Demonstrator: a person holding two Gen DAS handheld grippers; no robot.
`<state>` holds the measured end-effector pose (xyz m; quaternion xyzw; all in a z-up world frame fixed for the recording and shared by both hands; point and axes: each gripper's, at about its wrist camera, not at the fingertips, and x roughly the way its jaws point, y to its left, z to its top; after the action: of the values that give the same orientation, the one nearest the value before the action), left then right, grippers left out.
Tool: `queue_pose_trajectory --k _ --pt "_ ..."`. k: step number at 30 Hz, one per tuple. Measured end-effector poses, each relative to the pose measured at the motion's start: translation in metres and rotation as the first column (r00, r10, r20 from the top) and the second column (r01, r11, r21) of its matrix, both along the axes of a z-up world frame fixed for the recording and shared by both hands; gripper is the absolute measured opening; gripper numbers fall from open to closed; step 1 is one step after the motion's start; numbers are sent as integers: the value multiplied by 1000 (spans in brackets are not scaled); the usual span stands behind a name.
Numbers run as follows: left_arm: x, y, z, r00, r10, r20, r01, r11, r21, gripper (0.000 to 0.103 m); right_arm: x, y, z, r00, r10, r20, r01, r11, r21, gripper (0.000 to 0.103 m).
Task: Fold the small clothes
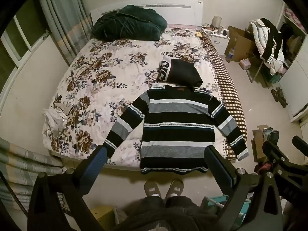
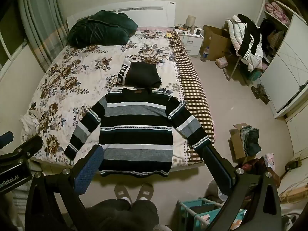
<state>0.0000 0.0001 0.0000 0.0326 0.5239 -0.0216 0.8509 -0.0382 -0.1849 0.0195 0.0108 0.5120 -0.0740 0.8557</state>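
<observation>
Left wrist view, near to far. Person's slippers (image 1: 163, 189) on the floor at the foot of the bed, toes toward it. Left tool (image 1: 156, 161): jaws spread wide, nothing between the pads, held above the bed's near edge; blue pad on one finger (image 1: 95, 163). Right tool (image 2: 152, 161): likewise wide open and empty, seen in its own view over the same edge.

Striped sweater (image 1: 176, 127): black, grey and white bands, laid flat on the bed, collar away from the person, hem hanging just over the near edge, both sleeves spread outward and down. Unfolded.

Folded black garment (image 1: 180, 74) with white lettering: just beyond the sweater's collar, touching or nearly so.

Bed (image 1: 92, 80): floral cover, checked blanket (image 1: 229, 104) along its right side. Crumpled pale cloth (image 1: 54, 117) at the left edge. Dark green bundle (image 1: 128, 24) at the headboard.

Beyond the bed: white nightstand (image 1: 218, 38), cardboard box (image 1: 238, 42), clothes heaped on a chair (image 1: 269, 38). Open box of clothes (image 2: 244, 140) on the floor to the right.
</observation>
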Motion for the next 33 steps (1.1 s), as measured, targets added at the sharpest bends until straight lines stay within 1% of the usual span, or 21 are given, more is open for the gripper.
queue_pose_trajectory --k 33 --pt "0 0 0 1000 -1 10 1 1000 -8 103 -2 1 8 1000 -2 10 2 1000 -2 103"
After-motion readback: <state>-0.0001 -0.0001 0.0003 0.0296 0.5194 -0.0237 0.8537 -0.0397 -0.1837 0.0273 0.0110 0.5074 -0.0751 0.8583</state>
